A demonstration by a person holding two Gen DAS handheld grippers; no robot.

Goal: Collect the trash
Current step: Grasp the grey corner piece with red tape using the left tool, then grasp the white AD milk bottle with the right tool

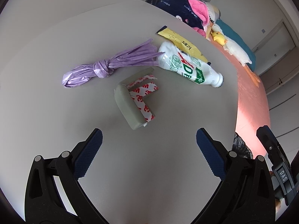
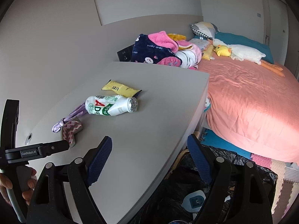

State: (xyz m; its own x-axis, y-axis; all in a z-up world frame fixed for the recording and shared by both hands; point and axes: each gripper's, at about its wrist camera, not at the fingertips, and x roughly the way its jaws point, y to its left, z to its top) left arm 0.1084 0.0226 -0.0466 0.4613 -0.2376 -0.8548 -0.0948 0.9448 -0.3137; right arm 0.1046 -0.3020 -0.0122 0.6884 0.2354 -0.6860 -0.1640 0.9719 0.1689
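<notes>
Bedroom, grey table w/ trash: foam corner guard nearest, purple bag left, bottle far right. Left claw released, empty, just short of guard; right claw likewise, over bin bag. Straddle guard's long arm, then clench.

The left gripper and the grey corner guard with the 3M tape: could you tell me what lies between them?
Nothing: in the left wrist view only bare table separates the open left gripper from the corner guard.
</notes>
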